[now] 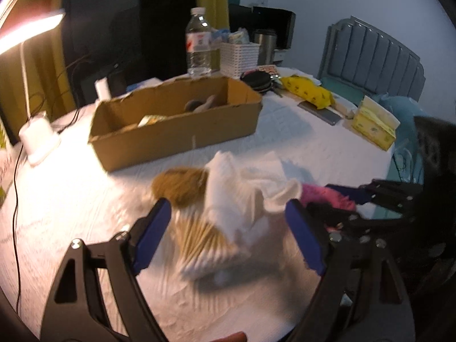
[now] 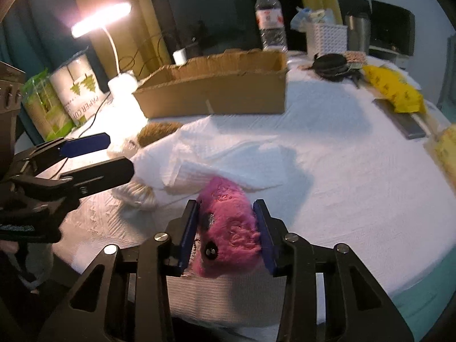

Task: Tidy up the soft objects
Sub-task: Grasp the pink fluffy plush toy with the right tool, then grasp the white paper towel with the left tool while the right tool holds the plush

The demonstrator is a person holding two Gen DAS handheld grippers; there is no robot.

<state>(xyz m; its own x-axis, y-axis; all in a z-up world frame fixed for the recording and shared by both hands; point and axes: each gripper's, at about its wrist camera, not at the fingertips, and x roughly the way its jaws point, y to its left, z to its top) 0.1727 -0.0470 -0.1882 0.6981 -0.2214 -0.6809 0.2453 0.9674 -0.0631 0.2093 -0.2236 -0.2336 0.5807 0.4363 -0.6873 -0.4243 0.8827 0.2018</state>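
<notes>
On the white-covered table [image 2: 327,154], the right gripper [image 2: 226,232] is closed onto a pink plush toy [image 2: 228,222]; both blue pads press the toy's flanks, and a black bead eye faces the right wrist camera. The toy sits near the table's front edge, its far end tucked under the hem of a crumpled white cloth [image 2: 211,154].

The left gripper [image 1: 228,228] stands wide open, holding nothing. Its blue pads [image 1: 151,233] flank a blurred heap: the white cloth [image 1: 242,188] draped over a tan-and-white striped soft item [image 1: 205,242], with a brown furry object [image 1: 179,185] just behind. Whether either pad touches the heap cannot be told, owing to motion blur. In the left wrist view the pink plush toy [image 1: 327,196] shows to the right, beside the right gripper [image 1: 367,199].

Behind the heap lies an open cardboard box [image 1: 176,131] with a few small items inside; their identity is unclear. A lit desk lamp [image 2: 114,40] stands left of the box, a water bottle [image 1: 198,42] and a white woven basket [image 1: 239,57] behind it. A yellow bag [image 1: 307,91] and a yellow tissue box [image 1: 373,124] lie to the right, well apart from the heap.
</notes>
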